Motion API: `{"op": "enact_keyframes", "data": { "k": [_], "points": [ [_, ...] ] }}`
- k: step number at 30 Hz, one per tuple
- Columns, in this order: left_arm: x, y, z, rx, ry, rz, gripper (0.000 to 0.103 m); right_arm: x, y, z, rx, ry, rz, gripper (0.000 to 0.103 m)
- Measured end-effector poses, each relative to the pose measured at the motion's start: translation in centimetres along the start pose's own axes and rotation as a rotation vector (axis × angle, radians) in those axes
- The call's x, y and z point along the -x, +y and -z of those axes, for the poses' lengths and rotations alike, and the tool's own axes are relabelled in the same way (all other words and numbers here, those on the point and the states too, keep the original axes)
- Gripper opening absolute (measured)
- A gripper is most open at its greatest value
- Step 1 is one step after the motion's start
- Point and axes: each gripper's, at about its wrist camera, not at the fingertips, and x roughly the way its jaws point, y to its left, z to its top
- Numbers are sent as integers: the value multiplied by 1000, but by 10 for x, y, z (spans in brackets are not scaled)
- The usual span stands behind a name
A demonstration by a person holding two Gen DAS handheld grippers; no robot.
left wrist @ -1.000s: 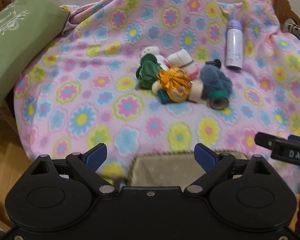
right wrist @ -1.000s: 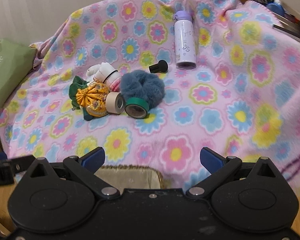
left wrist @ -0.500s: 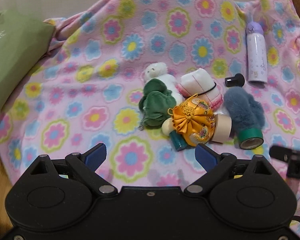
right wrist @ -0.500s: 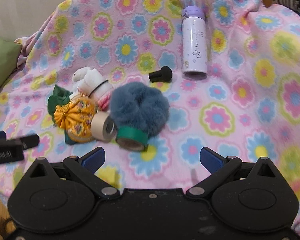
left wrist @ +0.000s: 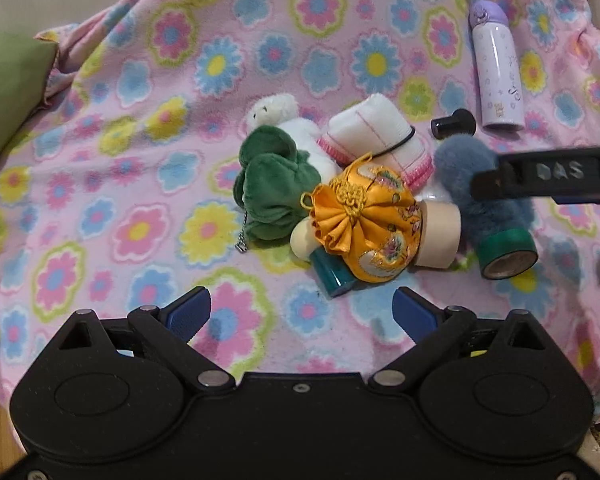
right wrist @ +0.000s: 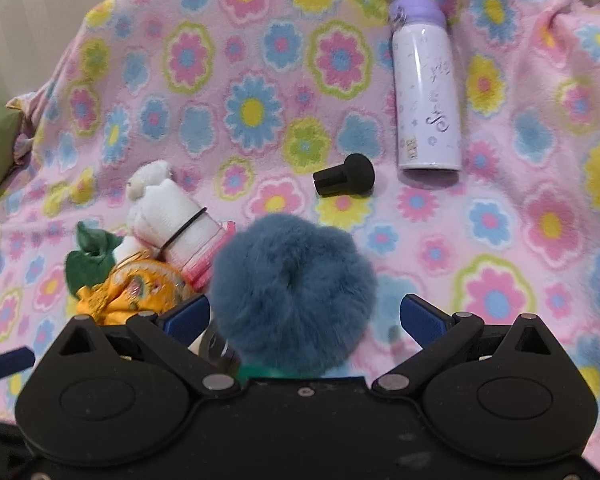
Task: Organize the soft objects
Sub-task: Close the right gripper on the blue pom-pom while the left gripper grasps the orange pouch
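Fluffy blue-grey pompom [right wrist: 294, 292] — round, between spread right tongs [right wrist: 304, 318]

The left gripper [left wrist: 302, 314] hangs wide open over the blanket [left wrist: 140, 120], nothing between its fingers. Just beyond it lies the orange pouch [left wrist: 366, 224]. Touching the pouch: green plush [left wrist: 274, 188] to its left, white roll [left wrist: 374, 132] behind, beige tape [left wrist: 440, 236] to its right. Further right, the blue pompom [left wrist: 466, 176] sits under the right gripper [left wrist: 540, 176]. The bottle [left wrist: 498, 68] stands far behind the pouch.
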Motion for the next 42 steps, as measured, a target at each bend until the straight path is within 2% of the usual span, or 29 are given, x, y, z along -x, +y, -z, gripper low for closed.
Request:
{"op": "enact_keyframes", "data": {
  "k": [9, 14, 18, 21, 26, 35, 37, 38, 40, 42],
  "points": [
    [-14, 1, 3, -7, -7, 30, 95, -52, 12, -7, 30, 37, 60, 101],
    [-18, 4, -2, 8, -56, 41, 96, -60, 9, -8, 36, 14, 107, 101],
    [-18, 11, -8, 49, -96, 58, 96, -66, 4, -8, 46, -24, 100, 101],
    [-21, 15, -14, 71, -120, 26, 96, -71, 1, -4, 85, -81, 101, 103],
    [-23, 21, -22, 125, -134, 42, 97, -73, 0, -4, 74, -100, 85, 103],
    [-19, -13, -26, 29, -176, 43, 97, -68, -4, -1, 48, -117, 61, 103],
    [-21, -20, -29, 7, -185, 21, 91, -67, -5, 0, 42, -120, 58, 103],
    [-21, -22, -30, 0, -189, 15, 81, -67, -5, 0, 40, -122, 57, 103],
    [-23, -24, -31, -8, -180, 15, 71, -67, -5, 0, 38, -123, 57, 103],
    [-26, -23, -29, -12, -161, 8, 73, -67, -5, 0, 38, -123, 56, 103]
  ]
}}
